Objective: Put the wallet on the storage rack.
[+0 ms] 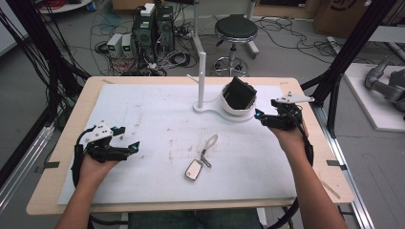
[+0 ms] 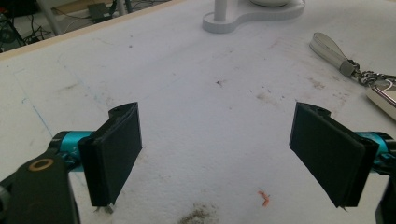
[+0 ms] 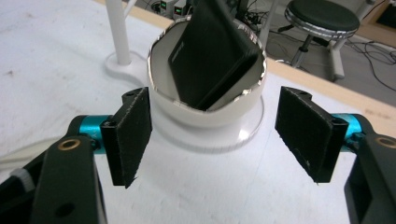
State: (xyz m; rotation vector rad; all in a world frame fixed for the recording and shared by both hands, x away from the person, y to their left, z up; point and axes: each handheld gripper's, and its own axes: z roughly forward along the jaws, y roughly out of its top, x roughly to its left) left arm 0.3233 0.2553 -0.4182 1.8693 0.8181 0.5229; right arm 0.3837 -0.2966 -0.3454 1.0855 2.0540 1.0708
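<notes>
A white bowl (image 1: pixel 237 109) sits on a white stand with an upright post (image 1: pixel 201 76) at the back middle of the table. A black wallet-like case (image 1: pixel 239 93) leans tilted inside the bowl. My right gripper (image 1: pixel 259 118) is just right of the bowl, open with nothing between its pads. In the right gripper view the bowl (image 3: pixel 210 116) and the case (image 3: pixel 210 60) lie just beyond the open right gripper (image 3: pixel 219 140). A key fob (image 1: pixel 193 169) with a strap (image 1: pixel 210 142) lies mid-table. My left gripper (image 1: pixel 130 137) rests open at the left, and the left gripper (image 2: pixel 229 158) is over bare mat.
A white mat (image 1: pixel 153 119) covers the wooden table (image 1: pixel 71 124). Beyond the far edge stand a black stool (image 1: pixel 235 31), computer boxes (image 1: pixel 153 28) and loose cables. Black frame posts (image 1: pixel 348 52) rise at the right. The strap (image 2: pixel 329 46) lies ahead-right of the left jaws.
</notes>
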